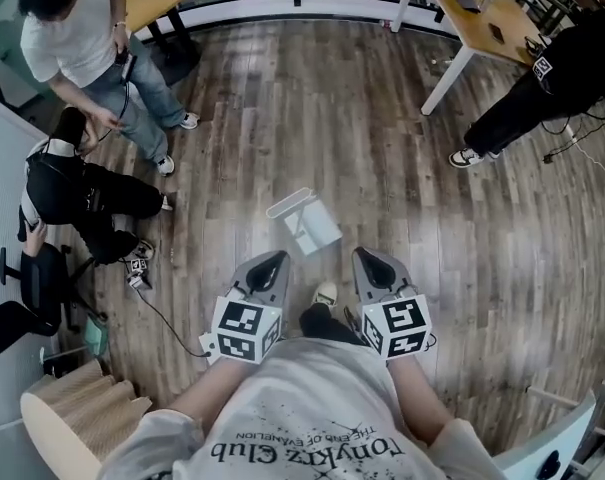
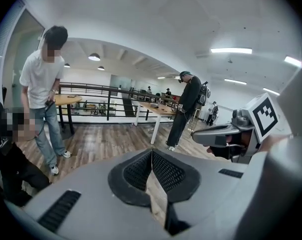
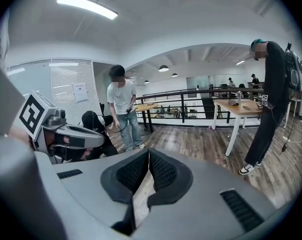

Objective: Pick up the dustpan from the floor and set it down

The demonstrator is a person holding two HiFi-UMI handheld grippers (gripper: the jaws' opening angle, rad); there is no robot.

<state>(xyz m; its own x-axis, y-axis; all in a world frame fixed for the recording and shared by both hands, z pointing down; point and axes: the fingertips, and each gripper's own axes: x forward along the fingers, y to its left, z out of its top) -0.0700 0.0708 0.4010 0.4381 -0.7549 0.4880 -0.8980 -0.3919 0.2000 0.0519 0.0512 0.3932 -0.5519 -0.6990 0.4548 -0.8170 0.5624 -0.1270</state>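
- The dustpan point(image 1: 304, 220), pale with a light handle bar along its upper-left edge, lies on the wooden floor point(image 1: 282, 118). It is just ahead of the two grippers and roughly midway between them, touching neither.
- The left hand-held gripper point(image 1: 270, 265) is clenched. Its own view shows the black ribbed pads point(image 2: 163, 171) meeting at their tips, with nothing between them.
- The right hand-held gripper point(image 1: 369, 260) is clenched too and also empty, its pads point(image 3: 160, 171) pressed together at the tip.
- Both are held side by side in front of the wearer's chest, angled down towards the floor.
- The toe of the wearer's shoe point(image 1: 325, 294) shows between them, short of the dustpan.
- A person in a white shirt point(image 1: 77, 28) stands at the upper left, beside a crouching person in black point(image 1: 82, 193).
- A person in dark clothes point(image 1: 552, 78) stands at the upper right, well apart from the dustpan.
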